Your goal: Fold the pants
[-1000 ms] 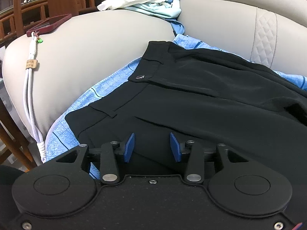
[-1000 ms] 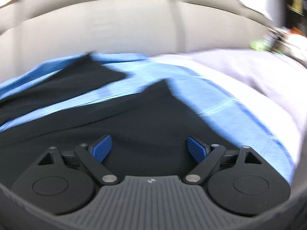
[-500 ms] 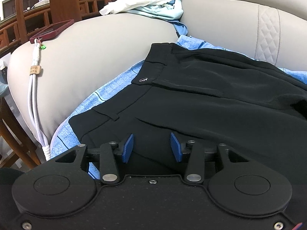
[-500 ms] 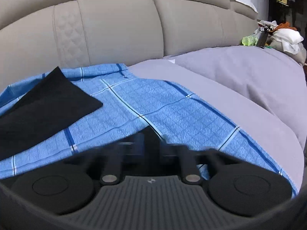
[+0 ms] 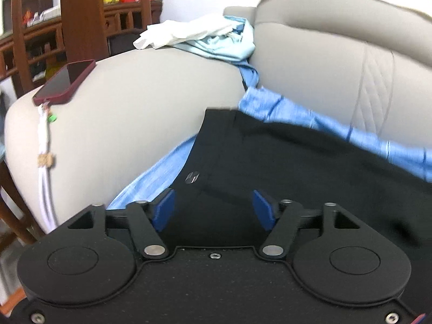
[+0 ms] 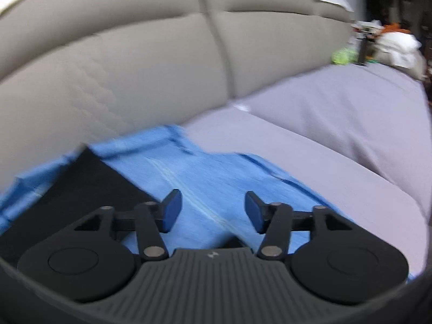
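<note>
Pants [image 5: 310,167] are lying at frame centre; left tool [image 5: 213,209] and right tool [image 6: 212,210] are opening (both empty), so regrip squarely.

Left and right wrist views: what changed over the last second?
Left gripper is opening, its pads now wide apart and clear of the black pants, and it has lifted off the waistband. Right gripper closed half a second ago and is opening again, nothing between its pads; it moved off the pants onto the blue blanket. Unchanged: phone and cable on the sofa arm.
</note>
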`<state>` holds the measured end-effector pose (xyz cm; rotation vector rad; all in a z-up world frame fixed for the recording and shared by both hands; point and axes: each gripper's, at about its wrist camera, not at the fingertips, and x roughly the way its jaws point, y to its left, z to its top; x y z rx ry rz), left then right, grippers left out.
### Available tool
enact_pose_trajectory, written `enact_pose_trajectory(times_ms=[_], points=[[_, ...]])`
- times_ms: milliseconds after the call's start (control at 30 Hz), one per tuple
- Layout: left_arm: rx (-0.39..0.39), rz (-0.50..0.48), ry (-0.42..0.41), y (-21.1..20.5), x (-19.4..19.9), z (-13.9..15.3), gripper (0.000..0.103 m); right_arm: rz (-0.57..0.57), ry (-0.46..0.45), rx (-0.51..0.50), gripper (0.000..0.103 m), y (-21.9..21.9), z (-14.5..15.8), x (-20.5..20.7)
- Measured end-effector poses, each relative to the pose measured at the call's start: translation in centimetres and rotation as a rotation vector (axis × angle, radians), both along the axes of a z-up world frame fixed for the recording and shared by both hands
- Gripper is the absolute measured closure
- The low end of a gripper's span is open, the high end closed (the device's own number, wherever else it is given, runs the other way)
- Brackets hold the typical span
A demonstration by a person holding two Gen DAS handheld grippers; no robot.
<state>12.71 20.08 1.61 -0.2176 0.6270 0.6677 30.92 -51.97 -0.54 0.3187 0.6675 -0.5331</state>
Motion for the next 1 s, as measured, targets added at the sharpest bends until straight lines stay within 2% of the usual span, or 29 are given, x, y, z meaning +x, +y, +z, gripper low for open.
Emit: enact_pose_trajectory(times_ms=[67,167,333,467,600,733,867,900,967,1000], points=[[-0.053,0.027,-0.029,0.8,2.3,1.0,0.028,0.048,-0.010,0.048,0.025,1.4,0.9,2.4],[-0.128,0.058,-0.043,2.2,6.5,1.6,0.027,0.101,0.005,0.077,0.020,4.2,1.1,7.1],[-0.160,0.080,-0.003,3.5,14.1,-0.1,0.018,0.173,0.081,0.016,0.011,9.9,-0.5,14.2],[-0.170,0.114,0.050,4.0,18.7,-2.5,0.018,0.199,0.148,-0.046,0.009,13.4,-2.6,18.3],[-0.213,0.151,0.072,5.0,21.4,-4.9,0.017,0.185,0.197,-0.093,0.009,14.9,-4.3,21.1],[-0.253,0.196,0.069,5.9,22.7,-6.7,0.009,0.136,0.236,-0.136,0.009,15.2,-5.6,22.8],[-0.245,0.231,0.052,6.8,23.2,-7.5,0.003,0.061,0.230,-0.109,0.009,14.3,-6.4,23.2],[-0.244,0.237,0.053,7.0,23.5,-7.6,0.002,0.051,0.229,-0.092,0.010,14.1,-6.6,23.3],[-0.248,0.255,0.052,7.6,24.0,-7.8,0.001,0.035,0.229,-0.056,0.019,13.7,-7.0,23.5],[-0.246,0.266,0.056,7.8,24.3,-7.9,0.001,0.030,0.224,-0.051,0.032,13.5,-7.1,23.3]])
